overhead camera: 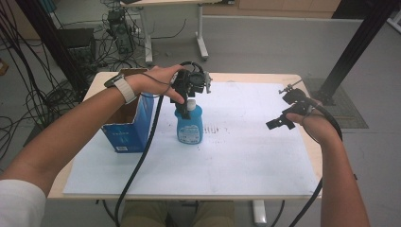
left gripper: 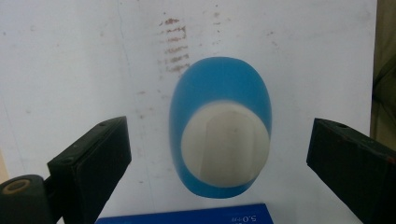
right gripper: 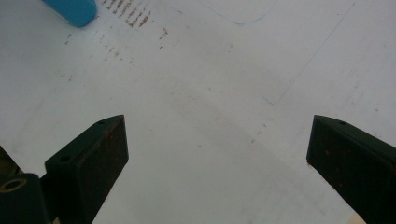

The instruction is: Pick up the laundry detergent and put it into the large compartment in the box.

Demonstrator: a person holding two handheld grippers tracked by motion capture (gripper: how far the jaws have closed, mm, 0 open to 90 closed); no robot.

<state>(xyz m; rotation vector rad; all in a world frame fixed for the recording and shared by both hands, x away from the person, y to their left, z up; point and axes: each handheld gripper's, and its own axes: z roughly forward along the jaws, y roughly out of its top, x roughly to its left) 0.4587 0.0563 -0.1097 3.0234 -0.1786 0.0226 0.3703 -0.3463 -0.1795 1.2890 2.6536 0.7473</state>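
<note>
The work surface is a light wooden table [overhead camera: 309,156] covered almost fully by a white sheet [overhead camera: 246,151]; the wood shows as a thin margin along the sheet's edges. The sheet carries rows of faint brown smudges [left gripper: 173,44] and thin blue pen lines [right gripper: 299,77]. The floor beyond is grey, with loose black cables [overhead camera: 28,94] and electronic equipment on the left gripper's side, a second table's white legs [overhead camera: 202,45] at the far end, and a black post [overhead camera: 359,42] beyond the right gripper. The left gripper [overhead camera: 193,87] hangs directly above a blue bottle [overhead camera: 189,124] with a white cap [left gripper: 225,143]; the bottle stands upright on the sheet. In the left gripper view both jaws are spread wide, one on each side of the cap, neither touching it. The bottle's white label bears print too small to read. A blue carton [overhead camera: 128,124], open at the top, stands just beside the bottle on the outer side of the left gripper; its print is illegible in the high view, and its edge in the left gripper view shows inverted characters resembling "5.0". The right gripper [overhead camera: 283,113] is held well apart from the bottle, over bare sheet near the table's side edge, jaws wide and empty. Between the two grippers the sheet is open, as is the strip nearest the person.
</note>
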